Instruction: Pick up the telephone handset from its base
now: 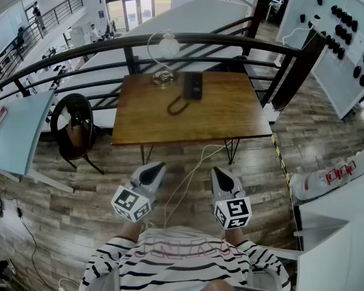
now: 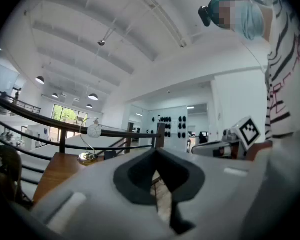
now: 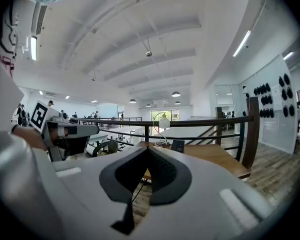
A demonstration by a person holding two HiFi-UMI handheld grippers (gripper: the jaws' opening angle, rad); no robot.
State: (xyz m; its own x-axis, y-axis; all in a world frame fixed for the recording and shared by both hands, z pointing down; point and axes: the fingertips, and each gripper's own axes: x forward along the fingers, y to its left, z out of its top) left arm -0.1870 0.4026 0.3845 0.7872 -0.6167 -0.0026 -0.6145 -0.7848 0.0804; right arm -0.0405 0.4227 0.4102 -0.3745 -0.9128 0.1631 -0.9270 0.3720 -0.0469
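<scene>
The black telephone [image 1: 192,85] lies at the far middle of the wooden table [image 1: 230,117], its handset resting on the base and its cord looping toward me [image 1: 177,107]. In the right gripper view the telephone [image 3: 177,145] is small and distant, beyond the jaws. My left gripper [image 1: 154,170] and right gripper [image 1: 220,175] hang side by side close to my body, over the floor and well short of the table's near edge. The jaws of both are shut with nothing between them [image 2: 156,156] [image 3: 149,154].
A round clock ornament on a wire arc [image 1: 164,53] stands just left of the telephone. A dark railing [image 1: 200,40] runs behind the table. A black chair [image 1: 72,126] sits at the table's left. A white cable [image 1: 191,171] trails over the floor; a white counter [image 1: 339,223] stands at right.
</scene>
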